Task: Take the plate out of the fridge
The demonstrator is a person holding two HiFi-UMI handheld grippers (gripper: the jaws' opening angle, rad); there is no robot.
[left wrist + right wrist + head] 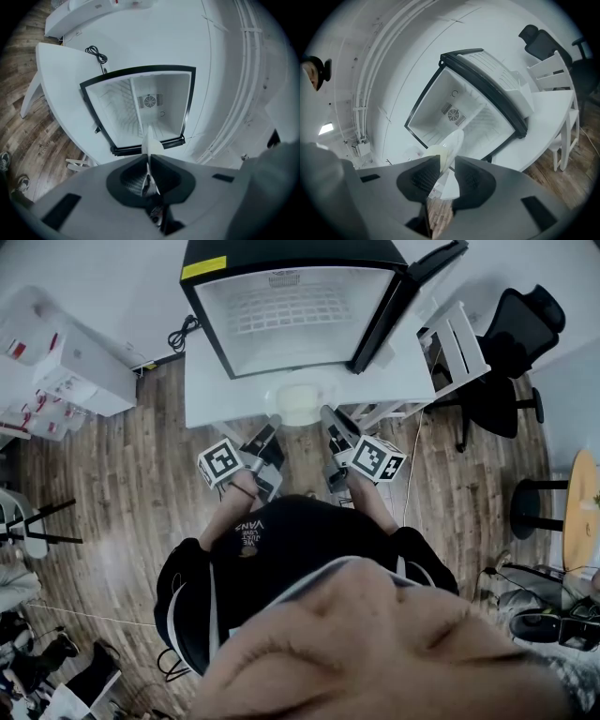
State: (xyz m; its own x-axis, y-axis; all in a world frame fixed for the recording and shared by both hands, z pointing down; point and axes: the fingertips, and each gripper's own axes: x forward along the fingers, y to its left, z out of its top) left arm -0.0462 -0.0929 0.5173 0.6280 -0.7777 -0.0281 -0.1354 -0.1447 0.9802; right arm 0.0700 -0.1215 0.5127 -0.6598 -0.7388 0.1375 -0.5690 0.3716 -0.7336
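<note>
A pale round plate (pixel 300 404) hangs over the front edge of the white table (pixel 211 390), just outside the open, empty mini fridge (pixel 291 310). My left gripper (pixel 273 424) is shut on the plate's left rim, and my right gripper (pixel 327 418) is shut on its right rim. In the left gripper view the plate (pixel 151 143) shows edge-on between the closed jaws of the gripper (pixel 149 164), with the fridge (pixel 161 105) beyond. In the right gripper view the plate (pixel 451 143) sits tilted between the jaws of the gripper (pixel 446 164), in front of the fridge (pixel 464 110).
The fridge door (pixel 427 268) stands open to the right. A white chair (pixel 459 343) and a black office chair (pixel 516 343) stand right of the table. White boxes (pixel 66 362) lie at the left, and a power cord (pixel 178 334) trails behind the fridge.
</note>
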